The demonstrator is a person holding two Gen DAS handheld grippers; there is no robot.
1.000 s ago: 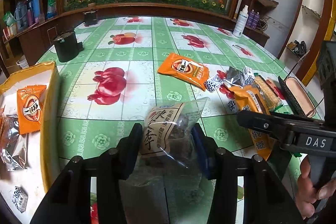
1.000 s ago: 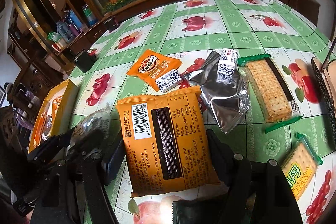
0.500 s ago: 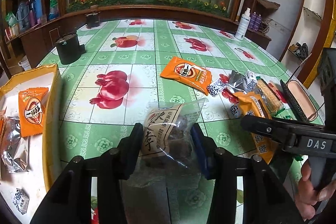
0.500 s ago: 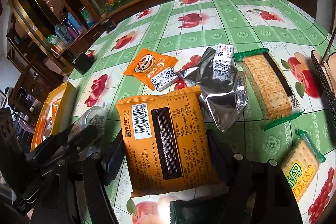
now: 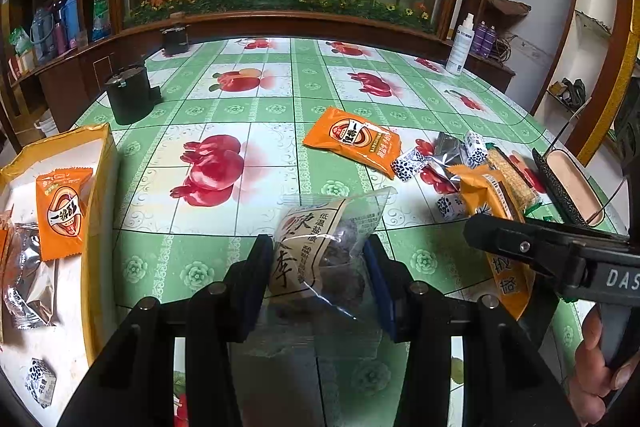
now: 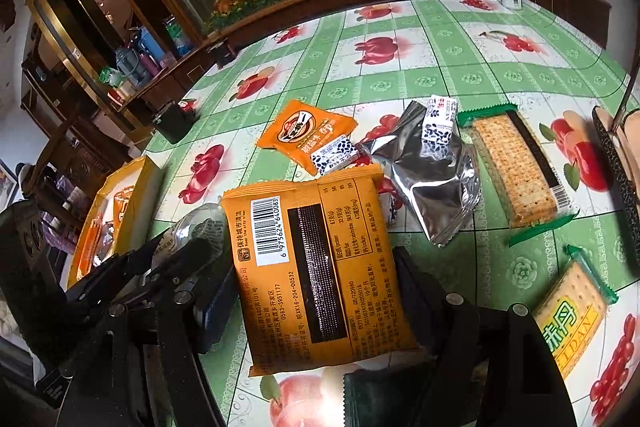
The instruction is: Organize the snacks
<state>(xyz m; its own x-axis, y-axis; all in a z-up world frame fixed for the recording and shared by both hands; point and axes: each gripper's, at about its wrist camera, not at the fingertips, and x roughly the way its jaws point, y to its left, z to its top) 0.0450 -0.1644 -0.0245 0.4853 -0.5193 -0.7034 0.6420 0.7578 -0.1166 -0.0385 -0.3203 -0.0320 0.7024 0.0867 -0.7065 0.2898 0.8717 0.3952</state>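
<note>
Snacks lay in two groups on the green fruit-print tablecloth [image 5: 208, 99]: several already sat in the yellow tray [image 5: 98, 187] at the left edge, while a loose cluster remained near the right, among them an orange packet [image 5: 354, 141], a silver foil pouch [image 6: 432, 179], two small black-and-white sweets, a long cracker sleeve [image 6: 516, 167] and a shorter cracker pack [image 6: 572, 311]. The left gripper [image 5: 316, 275] was clamped on a clear plastic bag of dark dried fruit [image 5: 324, 251], its pads pressing the sides of the bag above the cloth. The right gripper [image 6: 316, 299] was closed across the width of a flat orange biscuit pack [image 6: 316, 267], barcode side up, with the person's hand [image 5: 600, 367] on its handle. Both packs looked light and soft-walled. The clear film seemed slippery and likely to crumple, so a hold low across its filled body, as here, appeared safer than one on the empty top flap. The orange pack seemed stiffer but its contents probably brittle, so a gentle squeeze across the flat edges suited it. The foil pouch would likely be puffy and slick, best taken by a crimped end seam.
</note>
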